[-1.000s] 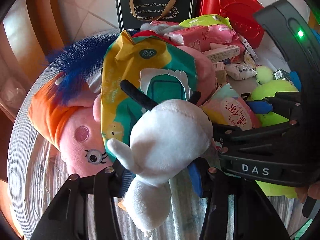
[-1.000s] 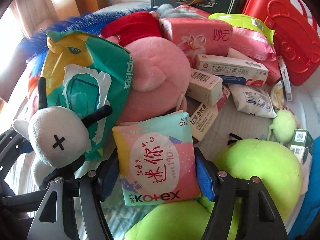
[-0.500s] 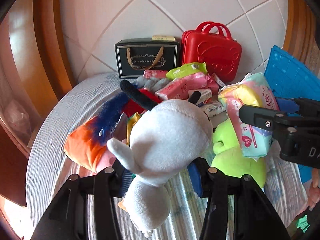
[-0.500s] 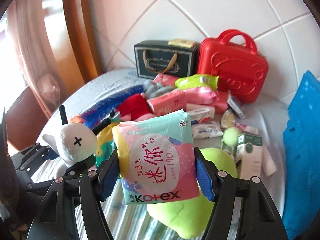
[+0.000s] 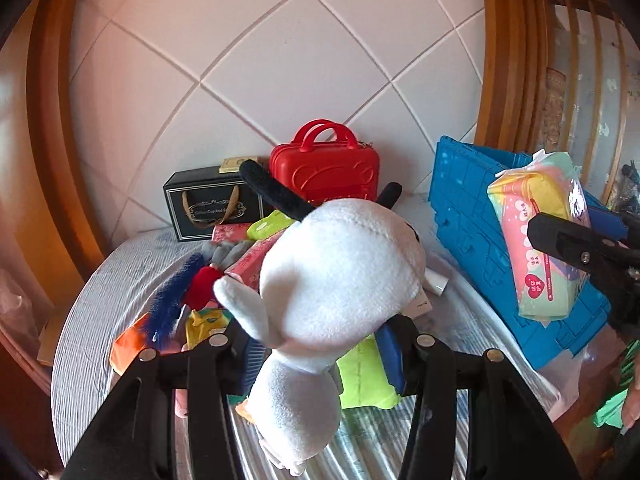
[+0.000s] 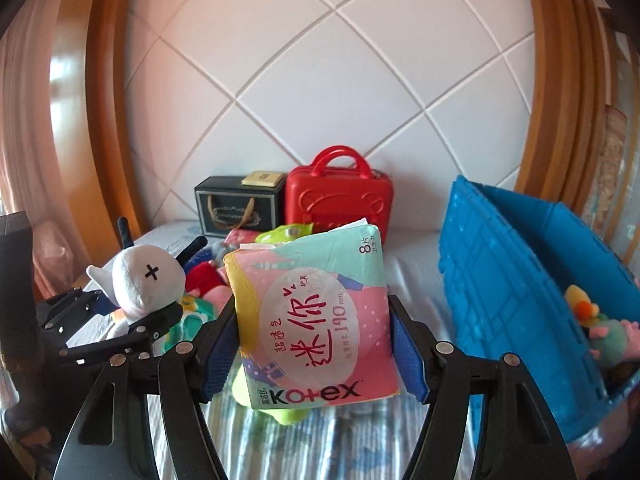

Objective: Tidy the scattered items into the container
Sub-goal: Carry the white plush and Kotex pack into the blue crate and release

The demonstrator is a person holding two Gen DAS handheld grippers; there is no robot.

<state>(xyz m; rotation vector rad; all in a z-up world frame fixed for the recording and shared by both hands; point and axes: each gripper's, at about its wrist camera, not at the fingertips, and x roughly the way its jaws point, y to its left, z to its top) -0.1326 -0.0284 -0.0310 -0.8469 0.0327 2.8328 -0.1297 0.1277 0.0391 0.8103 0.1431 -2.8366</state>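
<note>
The left hand-held gripper (image 5: 320,344) is closed on a soft white plush toy with black ears (image 5: 340,276); the right hand-held gripper (image 6: 316,344) squeezes a light, slippery pastel plastic pad packet (image 6: 312,316) at its sides, both raised near the blue plastic crate (image 6: 520,288).

The white plush toy (image 5: 340,276) is soft, matt fleece with black felt-like antennae. The Kotex pack (image 6: 312,316) is thin, glossy plastic film, slightly crinkled. Both tongs, left (image 5: 316,344) and right (image 6: 312,344), are matt black plastic with metal rivets and ribbed blue pads (image 6: 408,356). The blue crate (image 6: 512,292) is hard moulded plastic with a faint sheen. The red case (image 6: 340,200) is shiny, embossed plastic. The black gift box (image 6: 236,208) looks like matt card. The bed cover (image 5: 100,292) is finely ribbed striped cloth. The wall panels (image 6: 320,60) look smooth, framed by varnished wood (image 6: 104,100).
</note>
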